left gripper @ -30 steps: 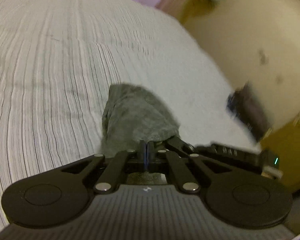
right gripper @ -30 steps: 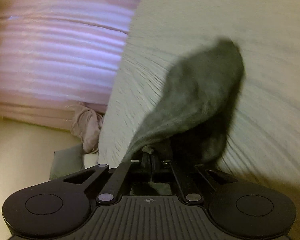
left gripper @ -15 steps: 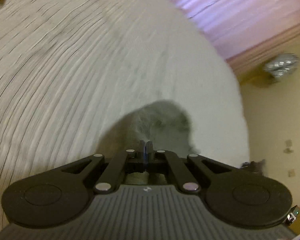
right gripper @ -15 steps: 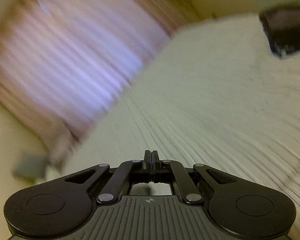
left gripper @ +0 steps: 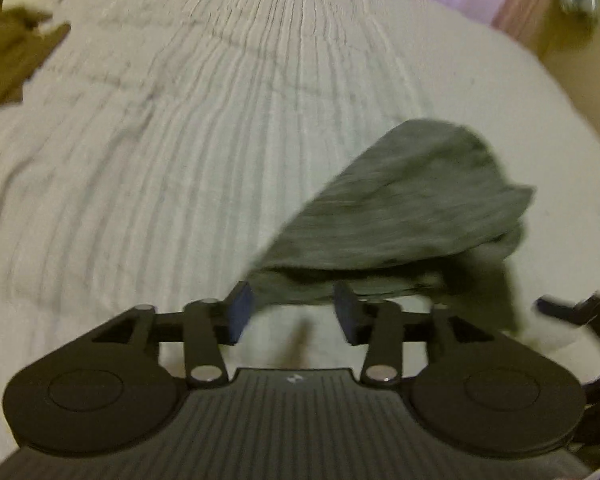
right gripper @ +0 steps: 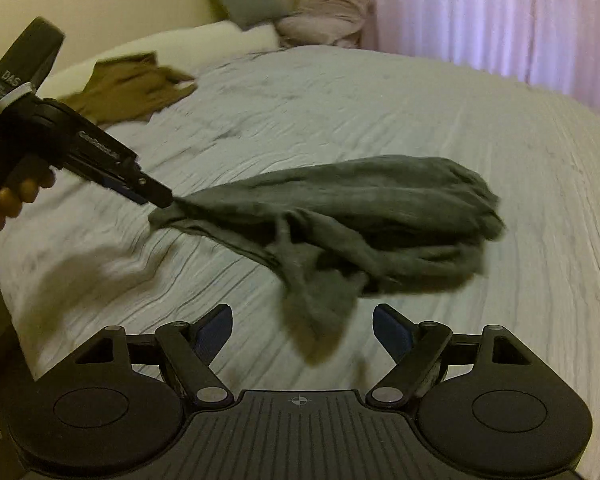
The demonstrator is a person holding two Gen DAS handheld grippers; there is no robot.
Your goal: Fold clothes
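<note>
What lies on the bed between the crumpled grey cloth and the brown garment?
Only bare striped white bedspread separates the grey cloth from the brown garment, as the right wrist view shows.

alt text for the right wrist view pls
A crumpled grey garment lies on a white striped bedspread, ahead of the open right gripper. The left gripper reaches its left edge; a brown garment lies beyond.

Both wrist views down onto bed (left gripper: 172, 184)
</note>
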